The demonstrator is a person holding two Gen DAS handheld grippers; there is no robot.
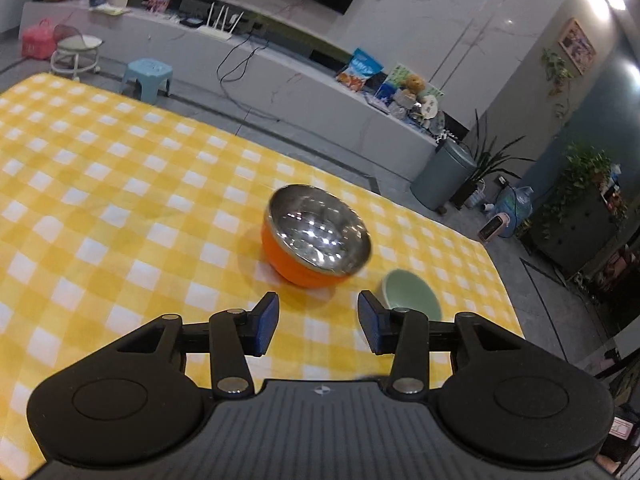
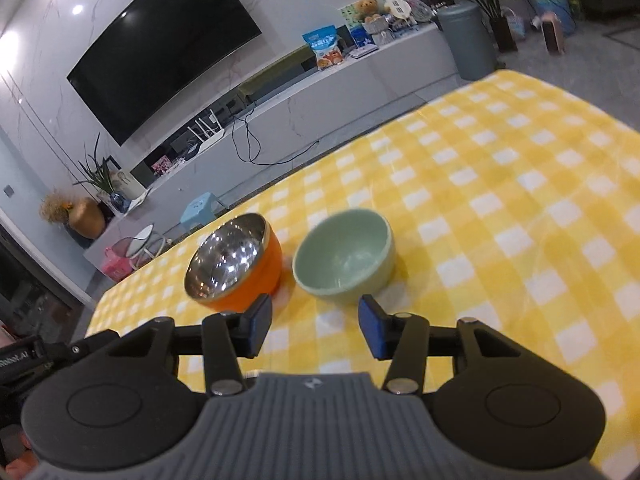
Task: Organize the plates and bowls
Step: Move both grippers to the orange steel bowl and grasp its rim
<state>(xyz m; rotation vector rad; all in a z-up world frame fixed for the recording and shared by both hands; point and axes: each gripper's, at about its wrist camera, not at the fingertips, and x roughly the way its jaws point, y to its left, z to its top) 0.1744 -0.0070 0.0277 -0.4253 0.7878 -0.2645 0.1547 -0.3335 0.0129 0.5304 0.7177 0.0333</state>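
An orange bowl with a shiny steel inside [image 1: 316,236] stands upright on the yellow checked tablecloth [image 1: 120,208]. A pale green bowl [image 1: 412,292] stands just right of it, partly behind my left gripper's right finger. My left gripper [image 1: 318,322] is open and empty, a little short of the orange bowl. In the right wrist view the orange bowl [image 2: 234,262] is on the left and the green bowl [image 2: 344,256] on the right, close together but apart. My right gripper [image 2: 316,326] is open and empty, just short of both bowls.
The table's far edge [image 1: 280,152] and right edge [image 1: 500,280] drop to a grey floor. A blue stool [image 1: 148,76], a white stool [image 1: 76,54] and a grey bin [image 1: 444,176] stand beyond. A low TV shelf [image 2: 280,96] runs along the wall.
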